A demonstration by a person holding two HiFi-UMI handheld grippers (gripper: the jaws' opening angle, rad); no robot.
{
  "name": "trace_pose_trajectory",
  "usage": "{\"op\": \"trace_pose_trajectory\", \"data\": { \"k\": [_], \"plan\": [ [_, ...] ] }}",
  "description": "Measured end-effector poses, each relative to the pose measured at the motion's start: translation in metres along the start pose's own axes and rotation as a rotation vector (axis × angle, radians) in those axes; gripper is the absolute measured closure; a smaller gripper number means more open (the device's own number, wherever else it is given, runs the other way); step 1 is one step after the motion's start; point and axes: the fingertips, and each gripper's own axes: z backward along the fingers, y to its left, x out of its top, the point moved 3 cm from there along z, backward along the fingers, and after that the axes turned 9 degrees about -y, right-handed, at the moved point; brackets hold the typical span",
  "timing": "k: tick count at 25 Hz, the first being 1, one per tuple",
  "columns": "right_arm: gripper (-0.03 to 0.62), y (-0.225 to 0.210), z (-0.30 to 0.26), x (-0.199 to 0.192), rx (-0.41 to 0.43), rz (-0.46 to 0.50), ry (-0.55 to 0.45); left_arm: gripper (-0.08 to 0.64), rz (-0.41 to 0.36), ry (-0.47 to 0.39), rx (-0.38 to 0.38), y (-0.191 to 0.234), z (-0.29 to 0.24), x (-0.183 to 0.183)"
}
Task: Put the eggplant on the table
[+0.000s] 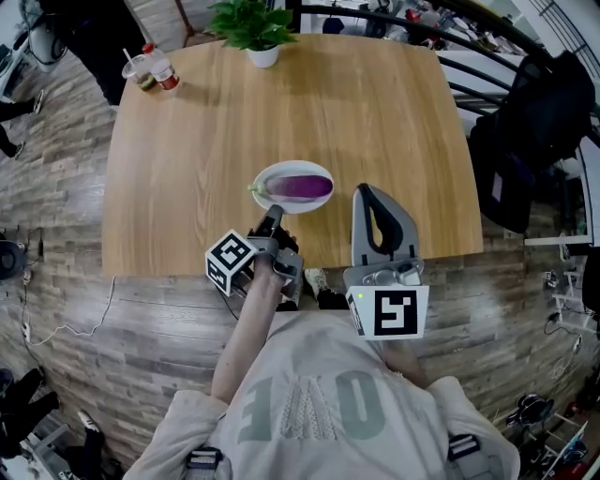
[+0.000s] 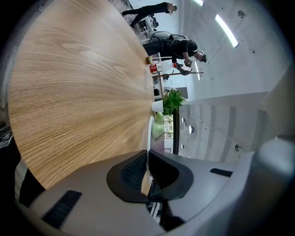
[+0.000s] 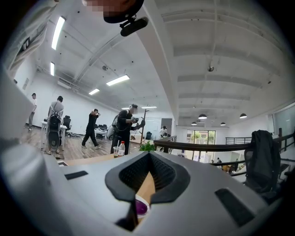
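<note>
A purple eggplant [image 1: 300, 187] with a green stem lies on a white plate [image 1: 267, 176] near the front edge of the wooden table [image 1: 187, 169]. My left gripper [image 1: 275, 213] is shut, its tips at the plate's near rim. In the left gripper view the plate [image 2: 150, 131] shows edge-on just past the left gripper [image 2: 147, 154], with the green stem [image 2: 158, 125] above the rim; whether the tips touch it I cannot tell. My right gripper [image 1: 364, 191] is shut and empty, just right of the plate. Below the right gripper [image 3: 149, 156], the eggplant [image 3: 140, 208] shows.
A potted plant [image 1: 251, 23] stands at the table's far edge. A cup with a straw and a bottle [image 1: 155, 69] sit at the far left corner. A dark bag [image 1: 525, 131] hangs right of the table. People stand far off in the room.
</note>
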Motion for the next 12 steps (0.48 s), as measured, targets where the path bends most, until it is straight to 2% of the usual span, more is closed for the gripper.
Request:
{"op": "trace_pose_trajectory", "data": {
  "k": [9,12],
  "plan": [
    [0.574,-0.022,0.012,-0.010,-0.045,0.062,0.049,0.541,-0.002,0.048,0.028,0.022,-0.019,-0.010],
    [0.574,-0.026,0.018,-0.012,-0.069,0.054,0.059,0.541,-0.002,0.066,0.051,0.030,-0.021,-0.017]
  ]
}}
